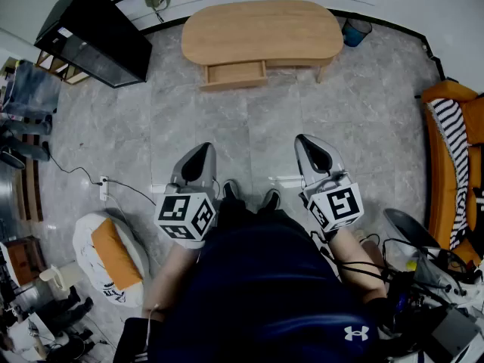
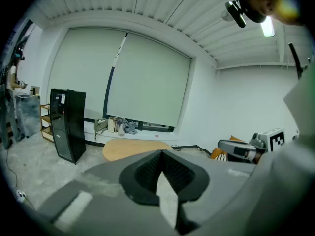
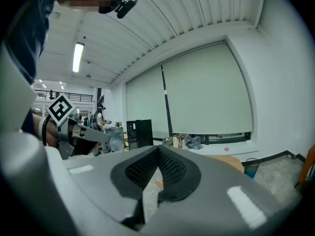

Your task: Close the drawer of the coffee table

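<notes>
The oval wooden coffee table (image 1: 261, 29) stands across the grey tiled floor at the top of the head view. Its drawer (image 1: 236, 73) is pulled out toward me on the near side. The tabletop (image 2: 133, 148) also shows beyond the left jaws, and part of it (image 3: 231, 160) shows past the right ones. Both grippers hang in front of my body, well short of the table. My left gripper (image 1: 201, 154) is shut with nothing in it. My right gripper (image 1: 308, 145) is shut too, also holding nothing.
A black cabinet (image 1: 94, 32) stands at the far left beside a wooden shelf. An orange sofa with a striped cloth (image 1: 454, 157) lines the right side. A white and orange cushion (image 1: 110, 255) lies at my left, and cables and gear (image 1: 423, 286) lie at my right. A blue bin (image 1: 355, 30) sits by the table's right end.
</notes>
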Tool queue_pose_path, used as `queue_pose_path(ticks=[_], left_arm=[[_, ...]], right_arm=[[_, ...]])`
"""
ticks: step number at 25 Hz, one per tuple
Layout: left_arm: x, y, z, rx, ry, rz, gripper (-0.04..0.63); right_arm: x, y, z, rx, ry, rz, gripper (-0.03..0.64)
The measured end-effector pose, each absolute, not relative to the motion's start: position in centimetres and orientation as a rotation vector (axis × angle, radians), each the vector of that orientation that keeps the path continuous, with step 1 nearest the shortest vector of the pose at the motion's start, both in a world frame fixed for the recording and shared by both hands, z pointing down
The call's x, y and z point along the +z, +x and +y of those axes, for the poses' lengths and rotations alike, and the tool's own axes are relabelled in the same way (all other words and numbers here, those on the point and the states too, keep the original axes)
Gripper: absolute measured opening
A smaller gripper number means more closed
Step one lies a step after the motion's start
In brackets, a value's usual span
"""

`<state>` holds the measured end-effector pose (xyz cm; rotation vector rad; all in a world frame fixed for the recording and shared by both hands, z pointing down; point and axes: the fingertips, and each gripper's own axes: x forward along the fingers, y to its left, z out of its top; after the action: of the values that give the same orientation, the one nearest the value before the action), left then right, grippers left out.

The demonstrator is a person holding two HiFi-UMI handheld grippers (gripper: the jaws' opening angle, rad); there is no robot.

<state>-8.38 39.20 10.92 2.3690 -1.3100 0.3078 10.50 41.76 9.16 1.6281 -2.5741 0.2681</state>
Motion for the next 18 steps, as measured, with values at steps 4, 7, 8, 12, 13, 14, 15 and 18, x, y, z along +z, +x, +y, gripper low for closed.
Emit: queue_pose_path(ticks=[4,7,8,12,13,14,15,18], left_arm=[[11.3,-10.4,37.6,0.305,2.376,-1.303,0.002],[10.9,-12.5,35.4,0.309,2.419,-1.308,0.002],[10.9,-13.4,34.4,0.311,2.428,-1.31,0.002],[11.6,-17.5,30.9,0.316,2.43,-1.319,0.002],[11.8,-18.5,30.1,0.322,2.432,-1.328,0.002],[12.0,-19.4,29.3,0.327,2.436,-1.334,0.002],[12.3,-20.4,28.5,0.33,2.44,-1.336,0.002],[12.8,-22.6,26.6,0.324,2.459,-1.314,0.002]], right_arm=[[9.7,8.7,40.7,0.299,1.654,-2.561,0.0],[10.3,7.1,39.1,0.371,1.692,-2.533,0.002],[10.6,6.7,38.2,0.394,1.702,-2.511,0.008],[11.4,5.2,35.2,0.449,1.757,-2.429,0.008],[11.4,4.8,34.6,0.447,1.768,-2.413,0.008],[11.4,4.4,34.0,0.442,1.778,-2.396,0.008],[11.4,4.0,33.5,0.435,1.788,-2.378,0.008],[11.0,2.8,32.3,0.412,1.815,-2.332,0.008]])
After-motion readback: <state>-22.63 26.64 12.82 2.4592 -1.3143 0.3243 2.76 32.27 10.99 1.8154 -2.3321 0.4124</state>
